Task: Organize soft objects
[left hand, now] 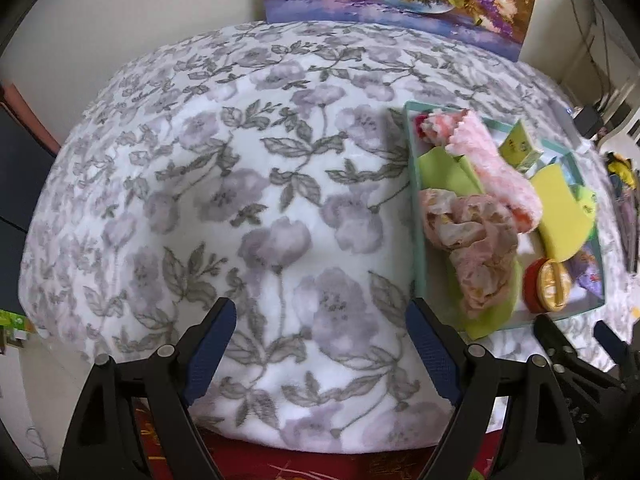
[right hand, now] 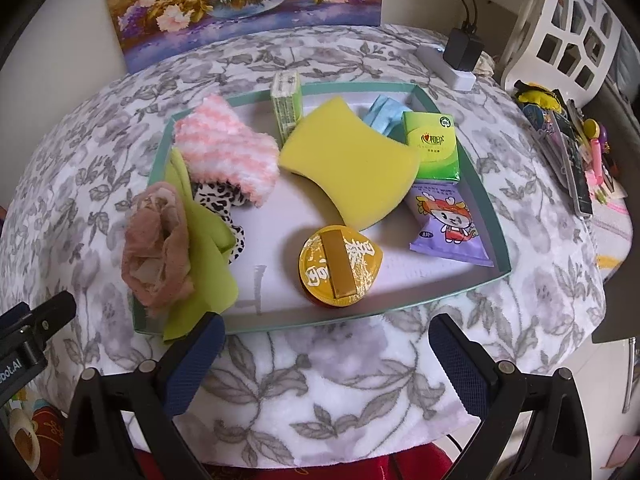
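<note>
A teal-rimmed tray (right hand: 496,216) on the floral blanket holds the soft things. In it lie a pink-and-white fluffy cloth (right hand: 228,148), a yellow sponge (right hand: 352,160), a crumpled beige stocking (right hand: 156,240) draped over the left rim, a lime-green cloth (right hand: 204,272), a leopard-print piece (right hand: 218,200) and a blue cloth (right hand: 384,114). My right gripper (right hand: 327,322) hangs open just in front of the tray's near rim, holding nothing. My left gripper (left hand: 320,308) is open over bare blanket, left of the tray (left hand: 412,184), also holding nothing. From that side the stocking (left hand: 472,236) and the fluffy cloth (left hand: 492,160) show.
The tray also holds a gold-lidded round tub (right hand: 340,264), two green tissue packs (right hand: 432,144), (right hand: 286,100) and a purple wipes pack (right hand: 448,224). A flower painting (right hand: 240,4) leans at the back. A power strip with charger (right hand: 460,60) and small clutter (right hand: 572,148) lie right.
</note>
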A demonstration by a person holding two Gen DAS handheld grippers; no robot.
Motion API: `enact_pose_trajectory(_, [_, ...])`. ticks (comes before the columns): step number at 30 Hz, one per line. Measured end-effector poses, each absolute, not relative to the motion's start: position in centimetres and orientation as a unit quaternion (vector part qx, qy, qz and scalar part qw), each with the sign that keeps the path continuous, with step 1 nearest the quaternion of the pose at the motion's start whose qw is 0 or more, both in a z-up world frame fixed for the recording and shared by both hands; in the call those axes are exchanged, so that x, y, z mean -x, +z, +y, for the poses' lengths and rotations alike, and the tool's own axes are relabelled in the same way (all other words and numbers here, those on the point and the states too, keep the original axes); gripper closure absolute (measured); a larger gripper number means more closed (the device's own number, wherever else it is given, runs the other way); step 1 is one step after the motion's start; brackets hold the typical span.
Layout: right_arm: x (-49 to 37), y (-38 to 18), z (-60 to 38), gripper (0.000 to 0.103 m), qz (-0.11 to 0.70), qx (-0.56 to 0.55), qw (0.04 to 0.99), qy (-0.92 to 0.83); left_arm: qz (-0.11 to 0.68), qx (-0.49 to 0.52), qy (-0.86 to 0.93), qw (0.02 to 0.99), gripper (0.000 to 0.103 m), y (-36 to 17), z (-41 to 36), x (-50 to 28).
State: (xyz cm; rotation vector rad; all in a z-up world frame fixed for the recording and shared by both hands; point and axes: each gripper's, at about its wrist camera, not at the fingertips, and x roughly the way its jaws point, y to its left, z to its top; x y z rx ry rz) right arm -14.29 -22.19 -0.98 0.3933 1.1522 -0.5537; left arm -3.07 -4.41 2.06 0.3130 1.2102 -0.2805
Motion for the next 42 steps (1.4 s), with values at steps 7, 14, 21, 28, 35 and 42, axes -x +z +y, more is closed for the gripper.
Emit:
enact_pose_trajectory(7, [14.3,-0.8,-22.2,0.0,0.534,-0.184,0.785,-0.256,0.556,-0.163,-0.113,0.807,0.016,2.1,-4.0,2.7])
enact_pose_trajectory(14, [14.2,-0.8,-22.3,0.0,0.534,-0.185,0.785,-0.256,0.563,-0.158,-0.108,0.804,0.016,1.9,-3.7,2.4])
enact_pose_trajectory(21, [14.2,-0.9,-22.4,0.0,0.536,-0.187,0.783,-0.256,0.564,-0.169,-0.103,0.801,0.016,1.7,-3.8,2.4])
enact_pose_trajectory(28, [14.2,-1.0,-22.6,0.0,0.537,-0.19,0.78,-0.258,0.568,-0.171,-0.094,0.8,0.016,1.6,-3.5,2.2])
enact_pose_trajectory(35, [14.2,-1.0,-22.4,0.0,0.539,-0.189,0.779,-0.258,0.577,-0.165,-0.092,0.795,0.016,1.4,-3.3,2.0])
enact_pose_trajectory(42, [14.0,-1.2,-22.4,0.0,0.542,-0.188,0.777,-0.258,0.582,-0.16,-0.095,0.792,0.016,1.3,-3.4,1.9])
